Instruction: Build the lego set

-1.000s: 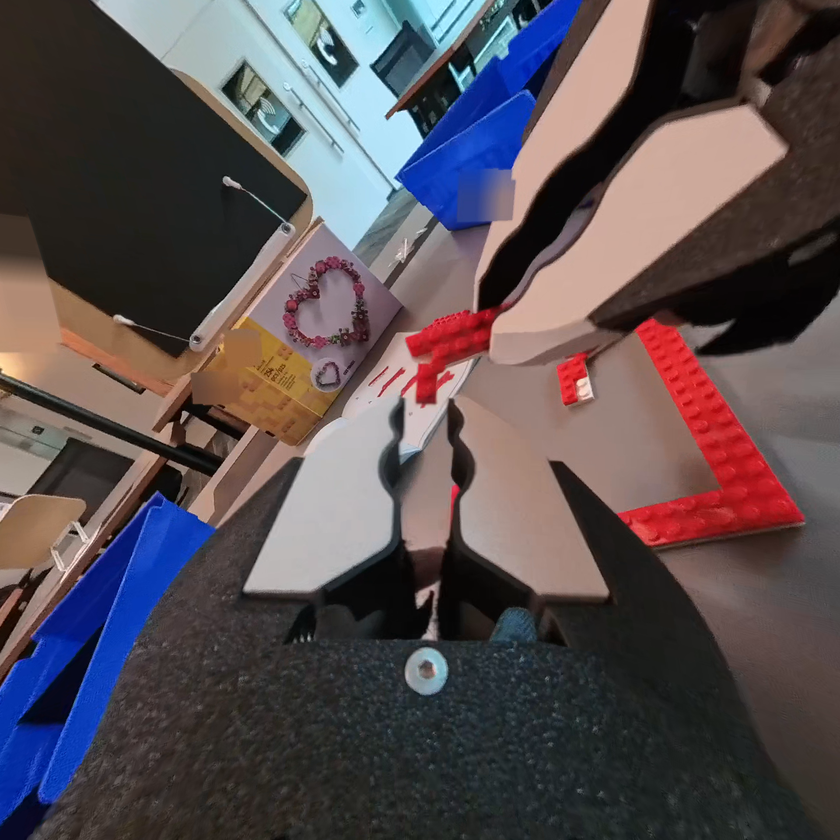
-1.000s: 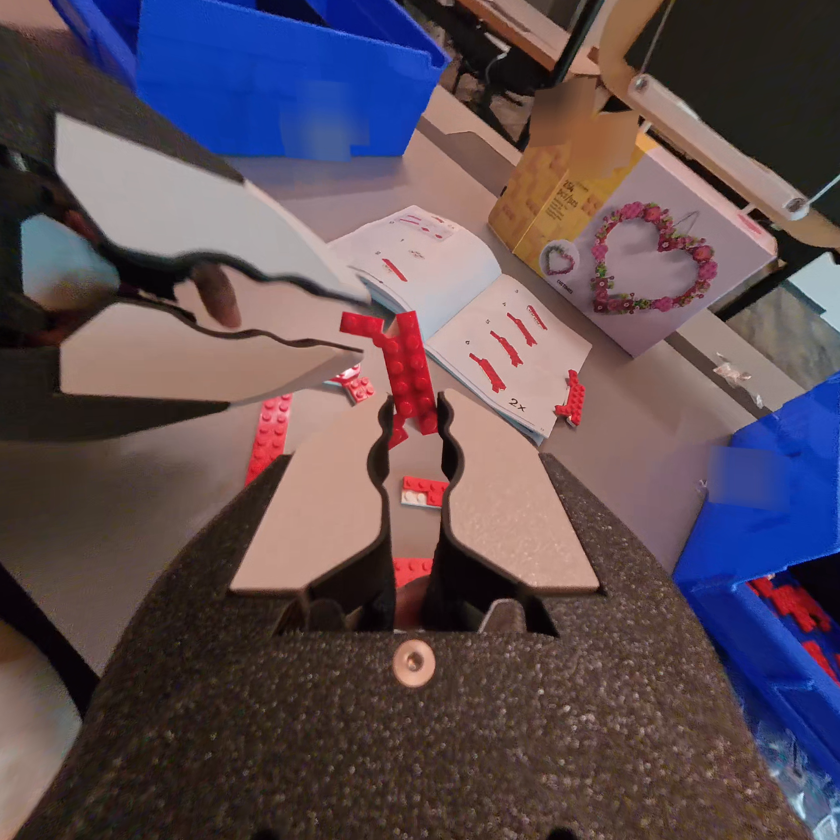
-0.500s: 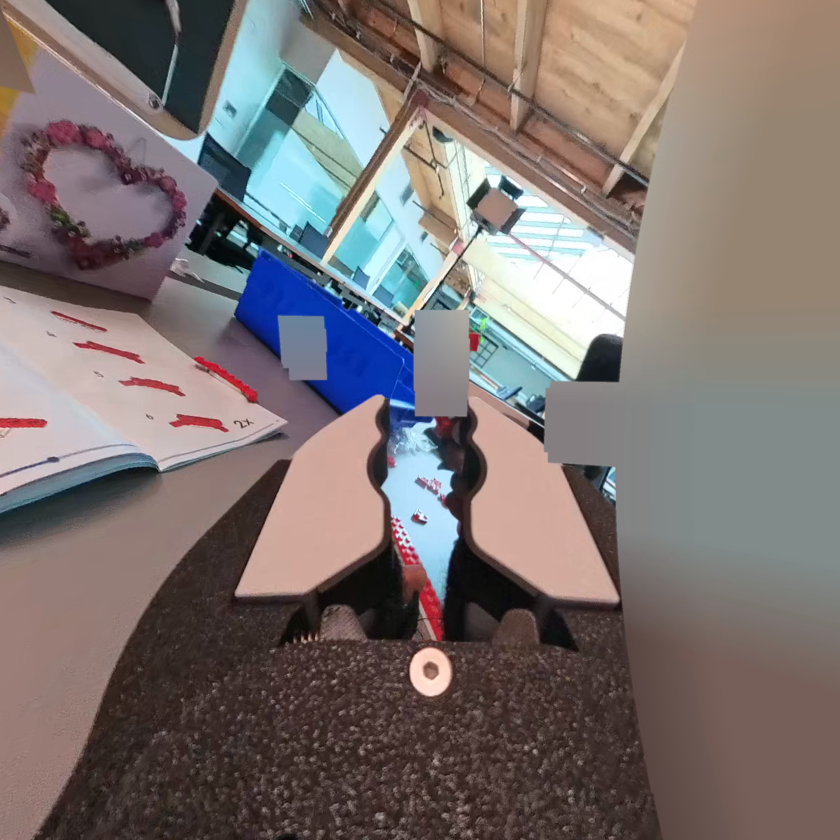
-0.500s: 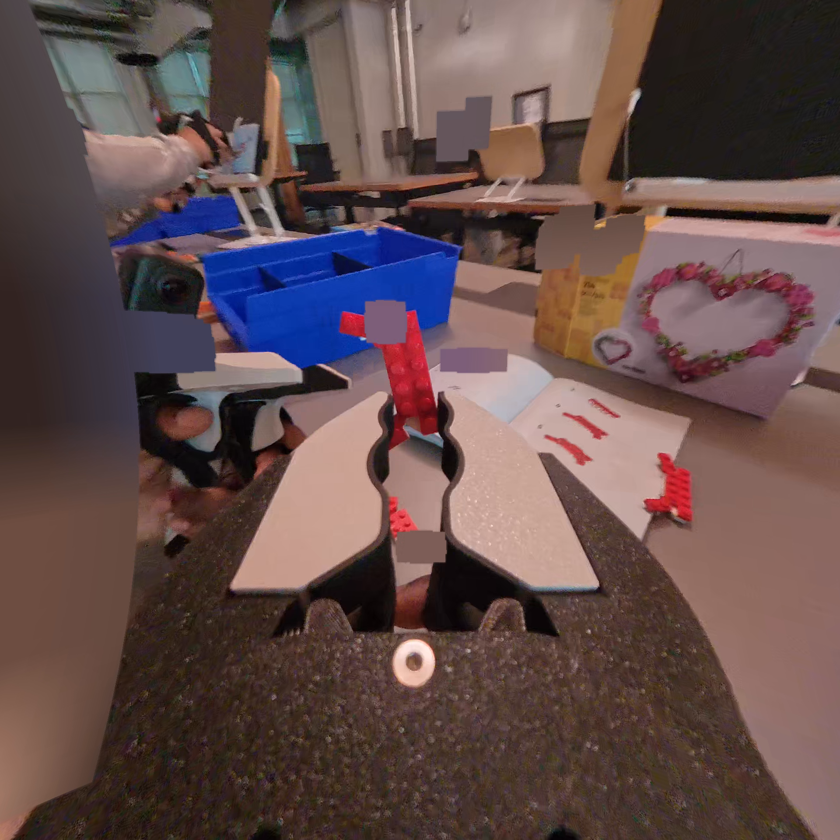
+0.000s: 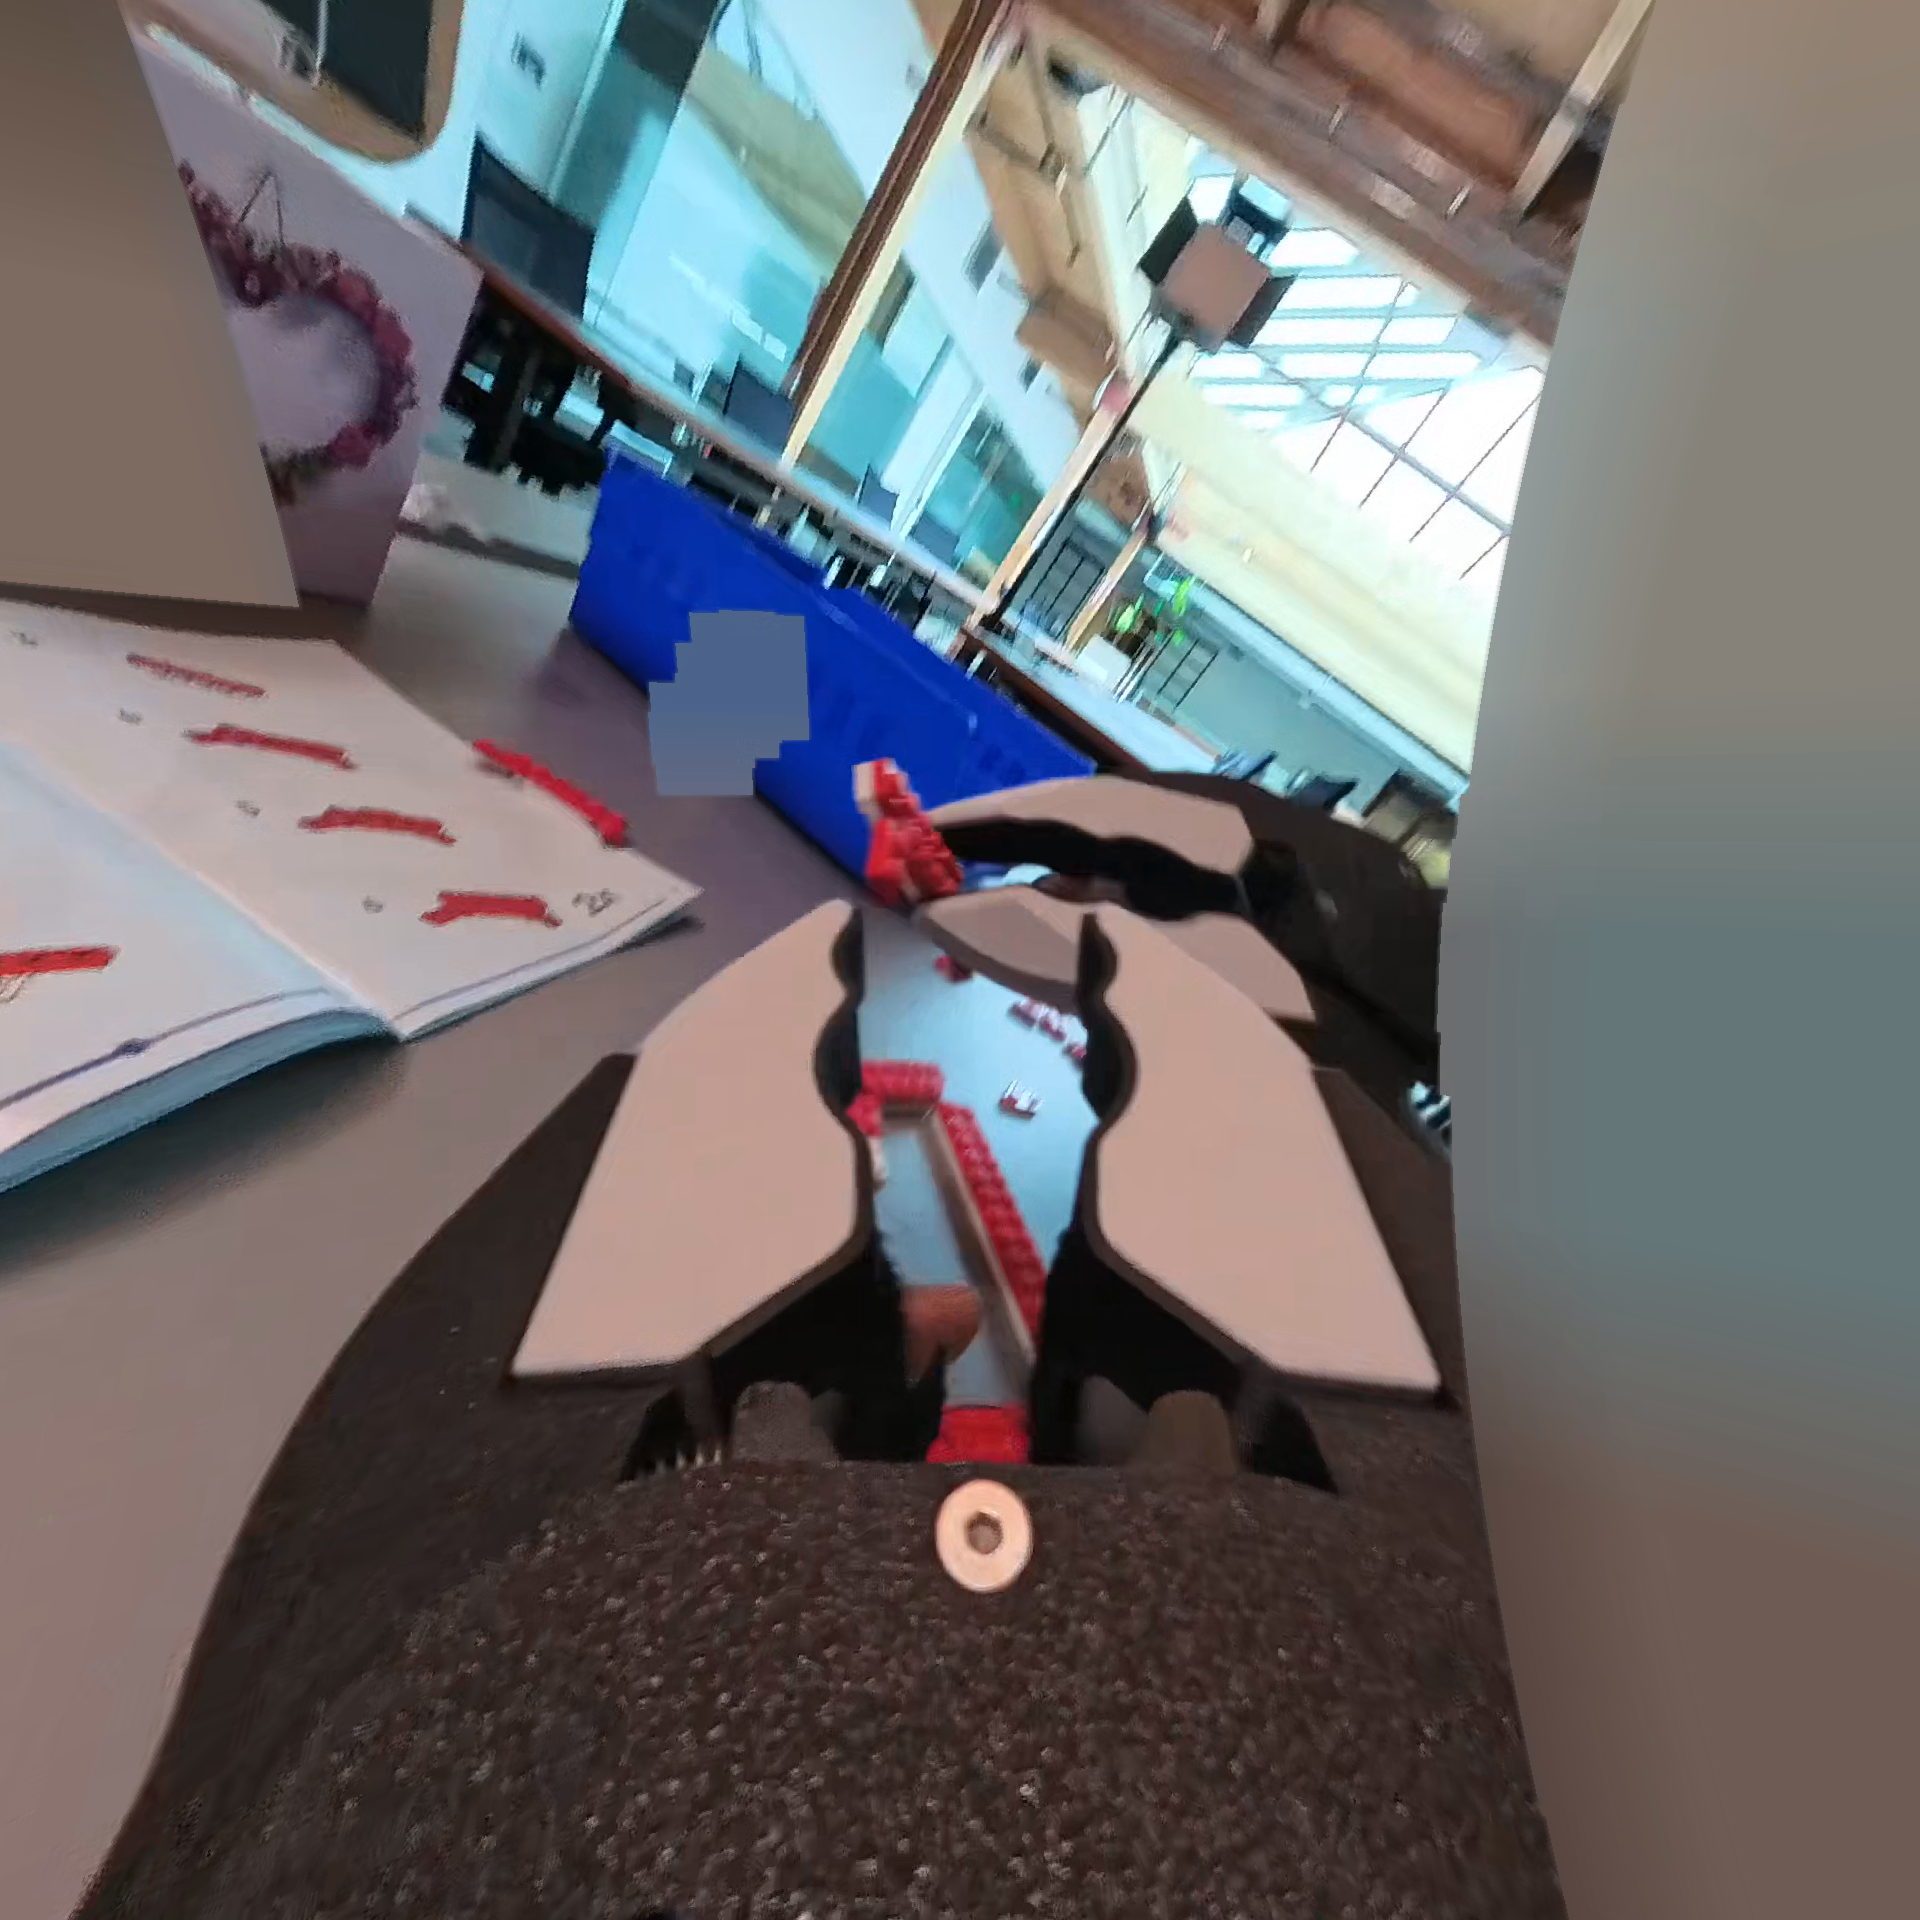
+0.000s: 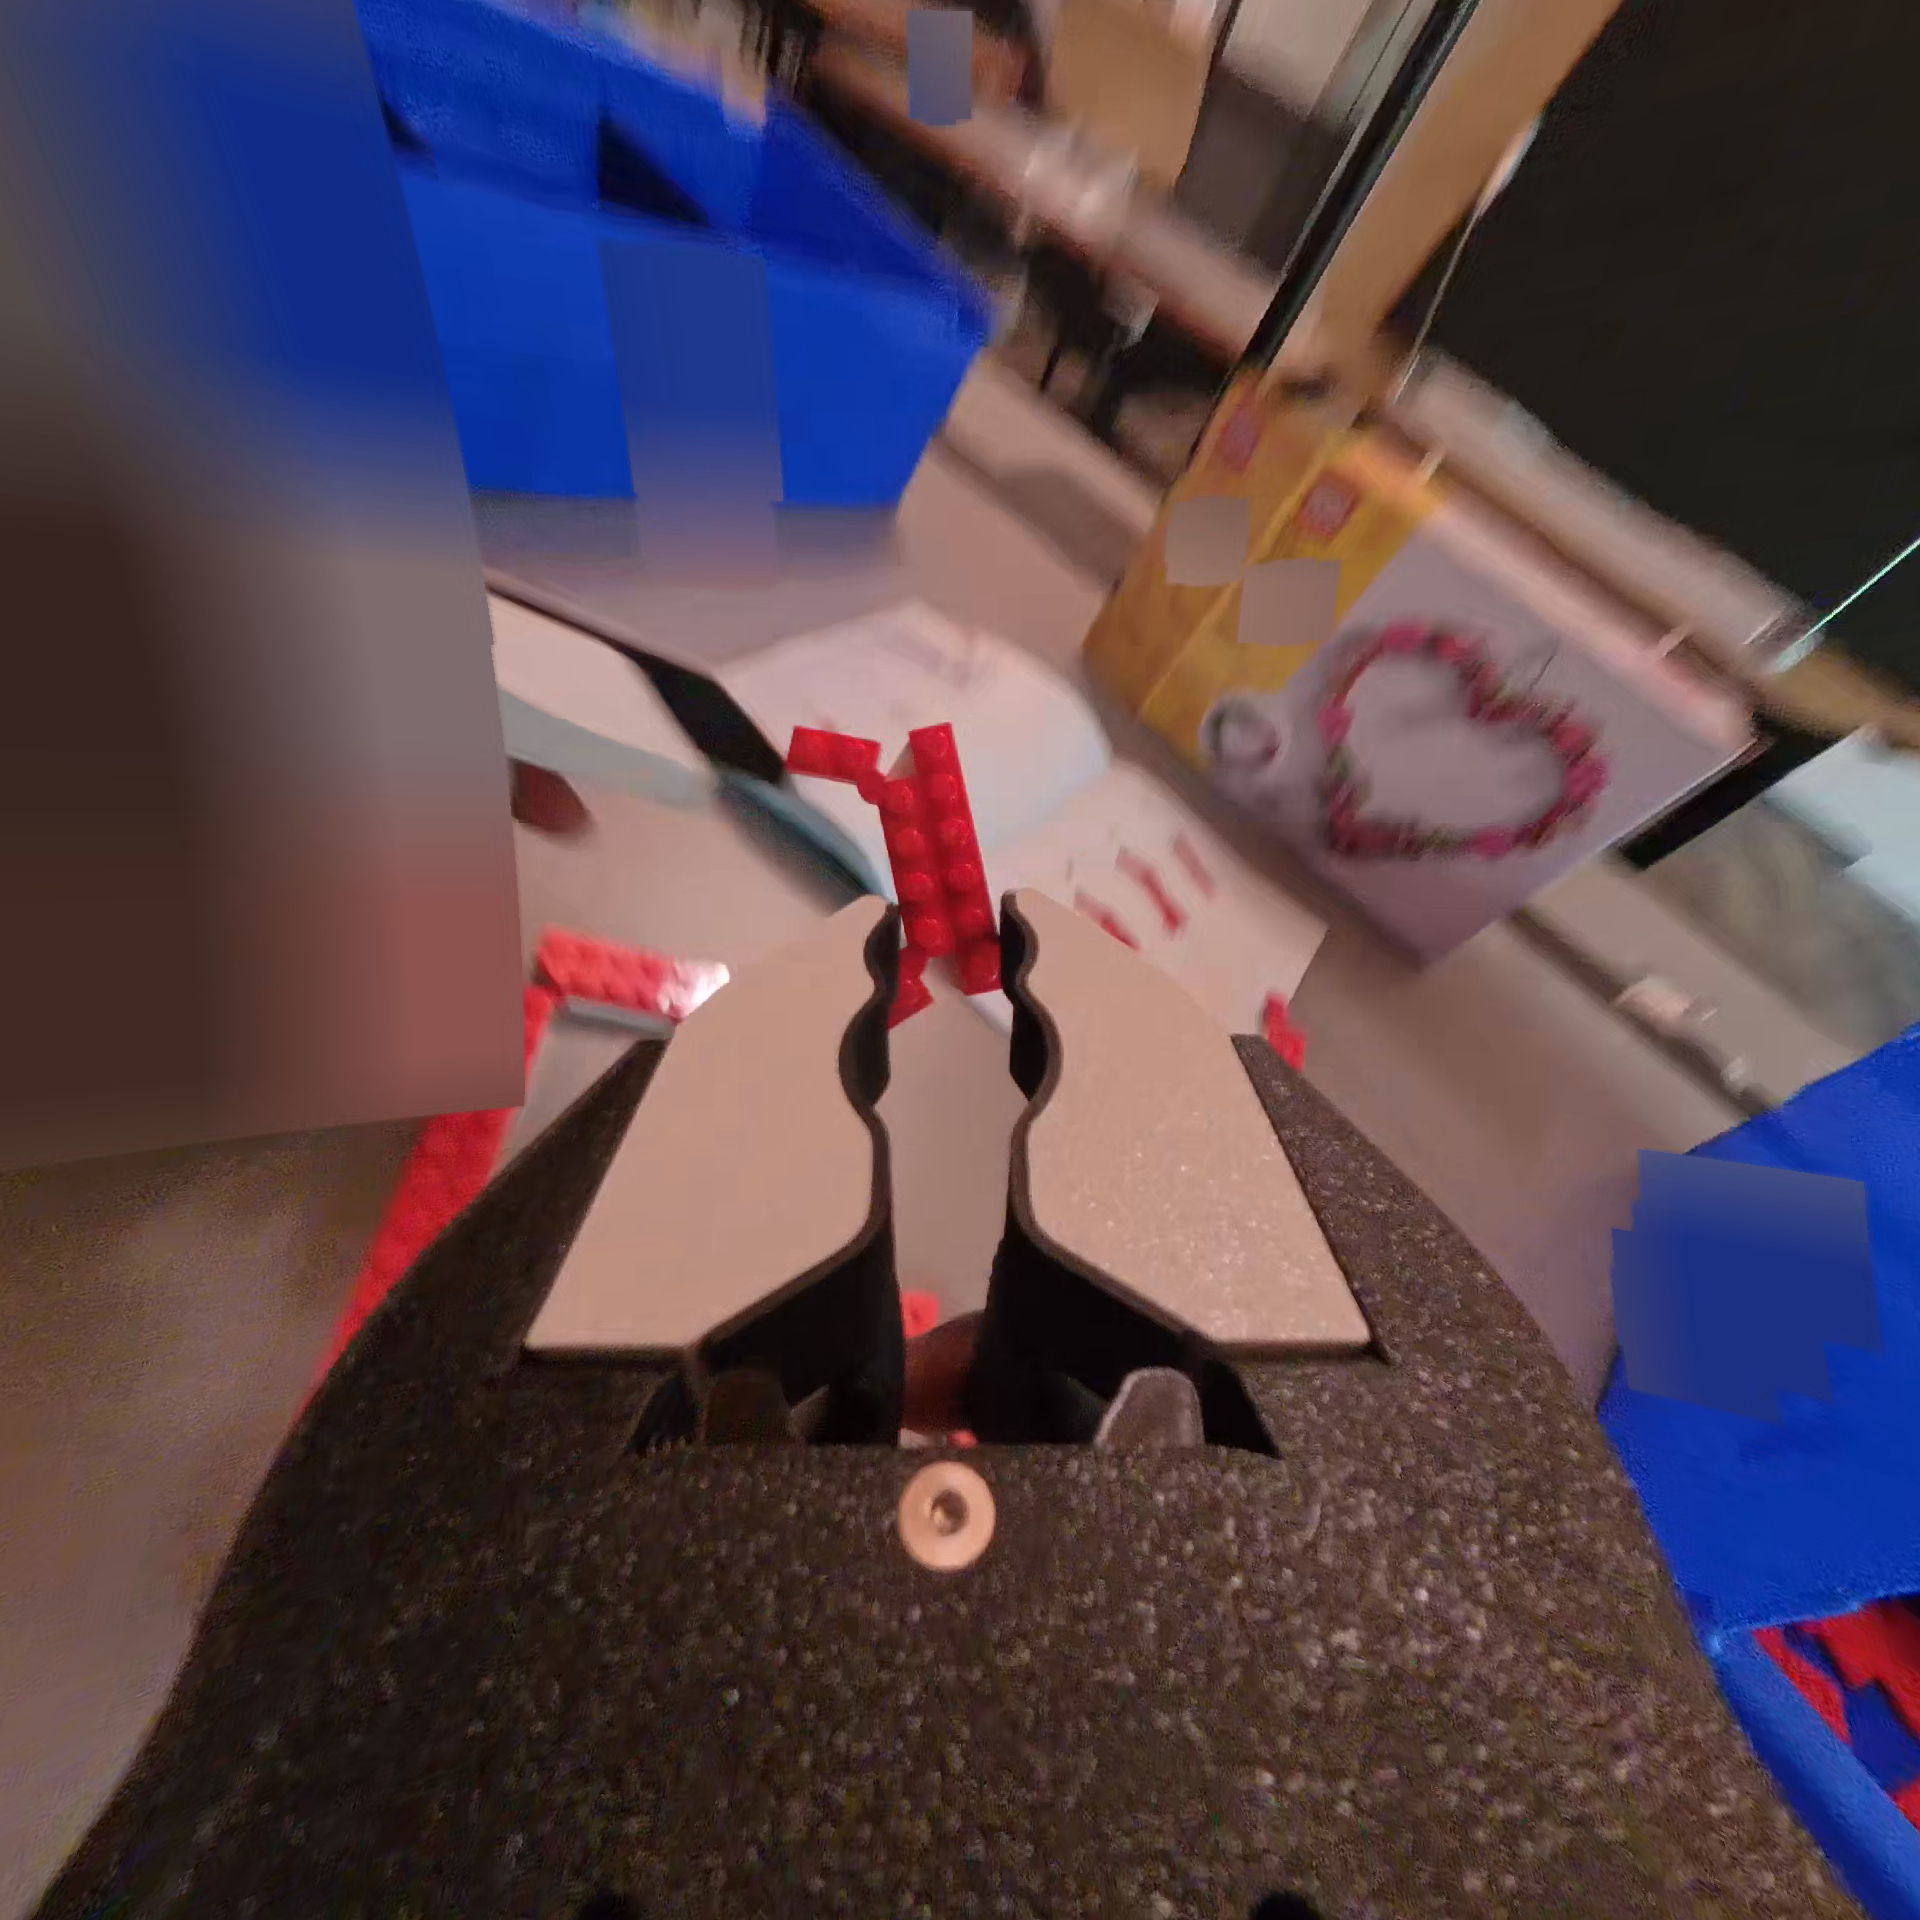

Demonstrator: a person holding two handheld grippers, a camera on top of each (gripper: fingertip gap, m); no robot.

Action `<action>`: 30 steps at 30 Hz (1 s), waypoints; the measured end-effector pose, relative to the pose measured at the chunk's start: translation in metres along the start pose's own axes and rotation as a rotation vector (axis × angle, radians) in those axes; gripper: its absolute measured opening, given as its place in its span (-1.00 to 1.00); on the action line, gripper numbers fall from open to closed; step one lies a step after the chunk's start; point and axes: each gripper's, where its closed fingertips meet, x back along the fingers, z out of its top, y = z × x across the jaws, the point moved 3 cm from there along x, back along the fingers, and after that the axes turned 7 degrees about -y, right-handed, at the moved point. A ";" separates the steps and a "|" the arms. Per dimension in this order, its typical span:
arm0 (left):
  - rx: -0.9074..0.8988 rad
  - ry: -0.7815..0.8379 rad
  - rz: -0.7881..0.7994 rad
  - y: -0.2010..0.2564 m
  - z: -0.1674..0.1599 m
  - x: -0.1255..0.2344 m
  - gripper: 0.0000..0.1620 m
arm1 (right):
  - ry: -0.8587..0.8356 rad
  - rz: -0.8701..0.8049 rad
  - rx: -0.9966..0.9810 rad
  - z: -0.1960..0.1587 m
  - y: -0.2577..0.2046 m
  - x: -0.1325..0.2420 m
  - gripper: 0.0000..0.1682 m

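My right gripper (image 6: 948, 925) is shut on a red lego assembly (image 6: 940, 852) of joined plates that sticks up past its tips. In the left wrist view the right gripper (image 5: 940, 868) holds this assembly (image 5: 899, 831) just beyond my left gripper (image 5: 968, 925), which is open a little and empty. A red L-shaped plate frame (image 5: 987, 1164) lies on the grey table under the left gripper; it also shows in the right wrist view (image 6: 613, 977). The left gripper's fingers (image 6: 592, 707) show at the left of the right wrist view.
An open instruction booklet (image 5: 260, 883) lies on the left, with a small red piece (image 5: 551, 790) beside it. The set's box with a heart wreath (image 6: 1455, 748) stands behind. Blue bins (image 6: 675, 312) (image 6: 1818, 1403) stand at the far left and near right. Loose small red pieces (image 5: 1023, 1096) lie on the table.
Both views have tilted down toward the table, with motion blur. The right gripper, still holding the red assembly, has come in front of the left gripper's tips.
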 end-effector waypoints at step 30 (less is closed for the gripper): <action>-0.354 0.132 0.089 0.002 0.011 0.038 -0.57 | -0.568 0.063 -0.573 -0.101 0.122 -0.117 -0.80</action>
